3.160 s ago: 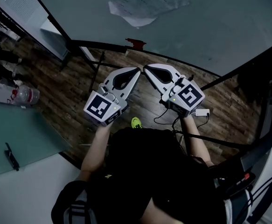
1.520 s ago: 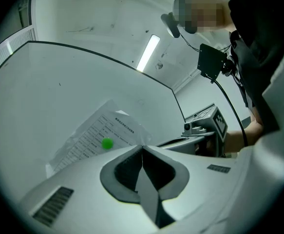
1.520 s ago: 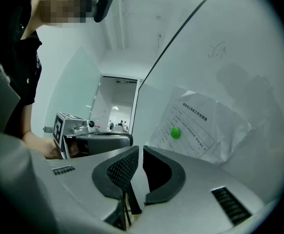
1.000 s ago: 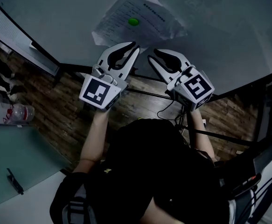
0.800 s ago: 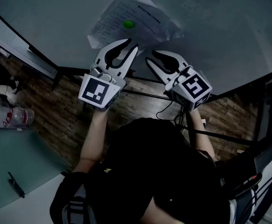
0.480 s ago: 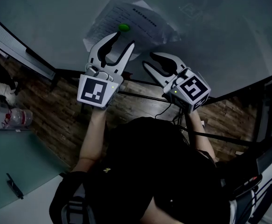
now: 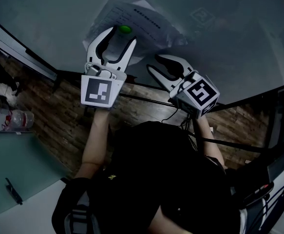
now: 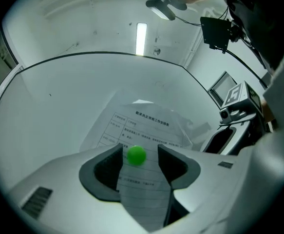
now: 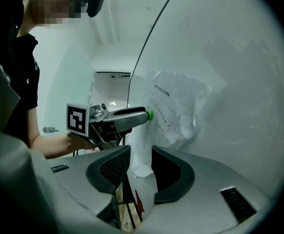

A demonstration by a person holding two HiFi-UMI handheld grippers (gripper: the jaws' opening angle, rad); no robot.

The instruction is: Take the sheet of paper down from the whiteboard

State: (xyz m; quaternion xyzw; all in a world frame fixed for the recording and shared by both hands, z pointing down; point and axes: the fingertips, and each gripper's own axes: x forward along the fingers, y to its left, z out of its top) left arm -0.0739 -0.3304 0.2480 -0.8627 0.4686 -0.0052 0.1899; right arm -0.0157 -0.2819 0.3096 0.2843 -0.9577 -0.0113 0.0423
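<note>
The left gripper [image 8: 140, 151], its jaws just swung wide and now spread, brackets a round green magnet [image 8: 136, 155] without touching it. The glossy button sits near the middle of the paper [image 8: 146, 123] and pins it to the whiteboard [image 8: 54, 111].

The right gripper [image 9: 141, 156], jaws also freshly opened and standing apart, frames the sheet's crumpled lower corner between black, mesh-textured pads [image 9: 108, 170]. Whether that corner lies inside the gap or just beyond it is hard to make out, and neither pad visibly presses on it.

In the left gripper view, the smooth grey gripper body cuts off the paper's lower edge. The sheet is thin, white and creased, printed with a ruled form whose lettering is too small to read.

In the head view the paper lies at 12 o'clock from the left gripper. The right gripper is at 4 o'clock from the left one, its curved tips close to the sheet's lower edge. The whiteboard is smooth and pale inside a dark frame.

In the right gripper view, the left gripper's cube [image 9: 77, 118], boxy with a black-and-white square marker, sits at 9 o'clock from the magnet. A wood-plank floor [image 7: 54, 106] and a clear plastic bottle [image 7: 21, 118] at 9 o'clock are dim, and the person's dark top hides much of the lower head view.
</note>
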